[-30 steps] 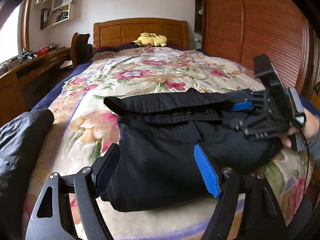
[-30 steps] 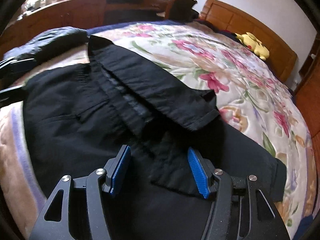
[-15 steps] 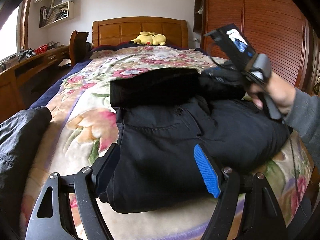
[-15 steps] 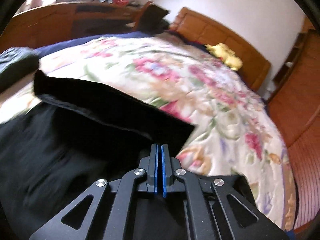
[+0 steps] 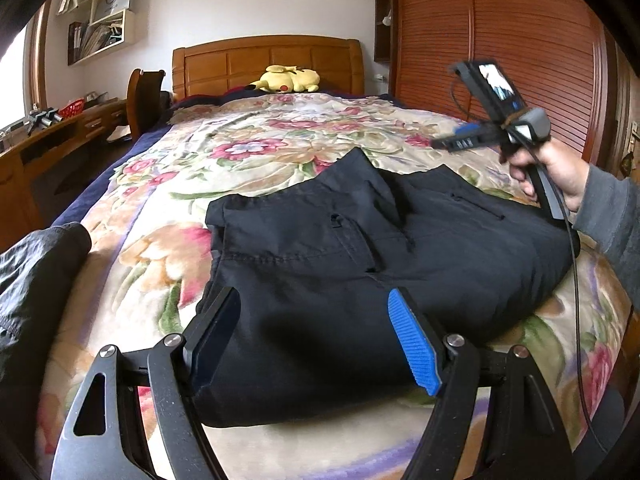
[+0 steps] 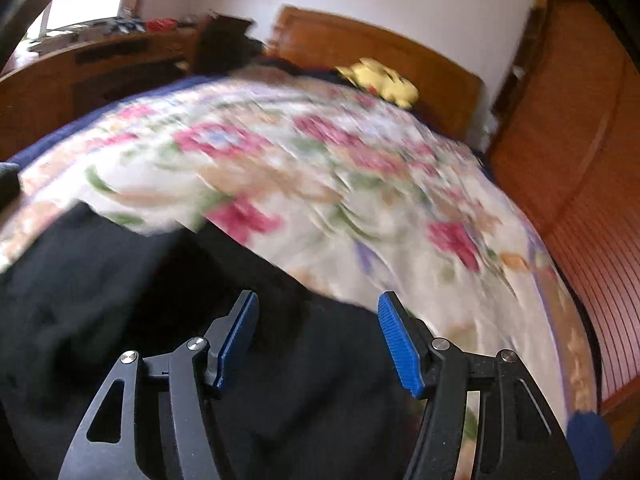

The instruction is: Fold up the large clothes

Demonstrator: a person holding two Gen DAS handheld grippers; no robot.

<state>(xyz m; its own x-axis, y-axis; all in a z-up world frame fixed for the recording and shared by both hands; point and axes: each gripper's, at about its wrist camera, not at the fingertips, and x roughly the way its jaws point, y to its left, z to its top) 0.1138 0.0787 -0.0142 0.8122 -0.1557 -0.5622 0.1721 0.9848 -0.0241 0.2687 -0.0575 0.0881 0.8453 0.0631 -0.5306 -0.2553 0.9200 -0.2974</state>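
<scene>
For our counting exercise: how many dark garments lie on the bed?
2. The folded black trousers lie at the foot of the bed; a dark jacket lies at its left edge. Others may be out of view.

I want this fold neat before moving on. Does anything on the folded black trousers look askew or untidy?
Yes. On the folded black trousers, the top layer's far edge peaks into a raised, crooked point instead of lying square, with creases running down the middle. The right gripper, jaws just opened, holds nothing; the open left gripper hovers at the near edge.
</scene>
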